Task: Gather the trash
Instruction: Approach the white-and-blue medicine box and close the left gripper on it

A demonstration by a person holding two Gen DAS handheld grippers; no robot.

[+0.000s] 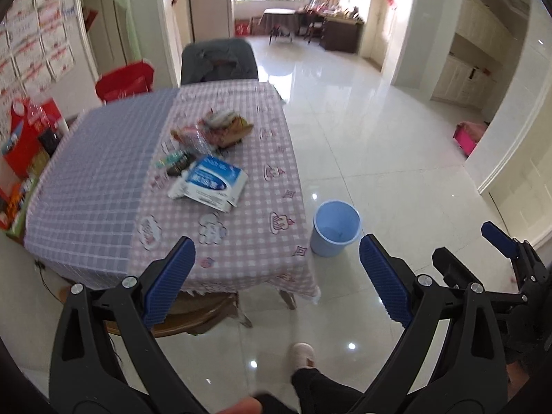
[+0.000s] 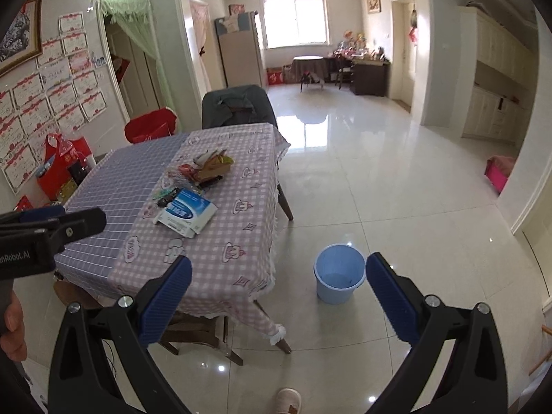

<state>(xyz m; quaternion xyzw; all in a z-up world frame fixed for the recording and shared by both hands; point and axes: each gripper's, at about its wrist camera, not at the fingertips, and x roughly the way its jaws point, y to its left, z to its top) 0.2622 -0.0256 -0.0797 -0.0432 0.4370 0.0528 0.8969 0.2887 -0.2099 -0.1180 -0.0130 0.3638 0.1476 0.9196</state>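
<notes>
The trash pile (image 1: 210,148) lies on the table (image 1: 241,241), well ahead of both tongs. A blue bucket (image 1: 334,229) stands on the floor beside the table; I cannot tell what is inside. The left tongs (image 1: 276,276) and right tongs (image 2: 277,293) are wide apart, holding nothing, up in the air.

I see a glossy white tile floor (image 2: 362,179) mirroring a bright window (image 2: 295,22) at the far end. A table in a checked cloth (image 2: 220,227) stands left, a dark chair (image 2: 238,105) behind it. Certificates (image 2: 51,93) cover the left wall; cream cabinets (image 2: 500,79) line the right.
</notes>
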